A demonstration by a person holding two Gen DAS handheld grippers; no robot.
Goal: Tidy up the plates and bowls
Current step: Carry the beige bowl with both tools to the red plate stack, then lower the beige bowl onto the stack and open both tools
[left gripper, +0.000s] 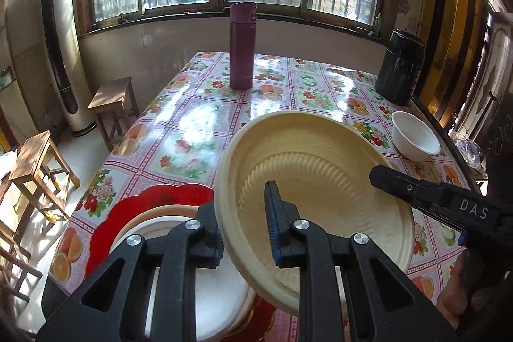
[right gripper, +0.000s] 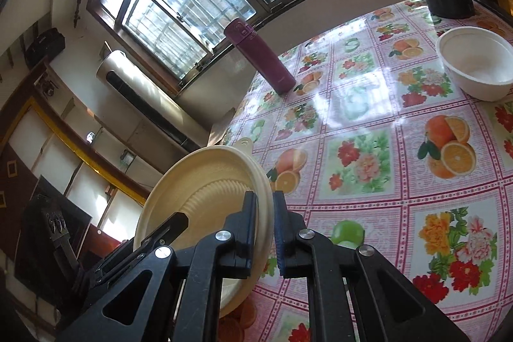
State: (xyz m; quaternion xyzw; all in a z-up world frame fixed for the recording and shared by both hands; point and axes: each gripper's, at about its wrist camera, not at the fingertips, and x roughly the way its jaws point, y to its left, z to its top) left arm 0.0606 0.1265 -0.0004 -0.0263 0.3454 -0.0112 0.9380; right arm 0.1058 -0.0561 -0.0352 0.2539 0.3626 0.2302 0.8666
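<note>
A cream plate (left gripper: pixel 320 181) is held tilted above the table, gripped on two edges. My left gripper (left gripper: pixel 247 233) is shut on its near rim, one finger inside the plate and one behind. My right gripper (right gripper: pixel 264 229) is shut on the plate's opposite rim (right gripper: pixel 266 197); it shows in the left wrist view (left gripper: pixel 416 191) coming in from the right. Below the plate, a stack of white and cream plates (left gripper: pixel 166 217) lies on a red tray (left gripper: pixel 128 213). A white bowl (left gripper: pixel 415 138) stands on the table at the right, also in the right wrist view (right gripper: pixel 474 63).
A maroon flask (left gripper: pixel 242 47) stands mid-table at the back. A black canister (left gripper: pixel 400 66) stands at the back right corner. The table has a fruit-print cloth (left gripper: pixel 192 130). Wooden stools (left gripper: pixel 112 104) stand off the table's left edge.
</note>
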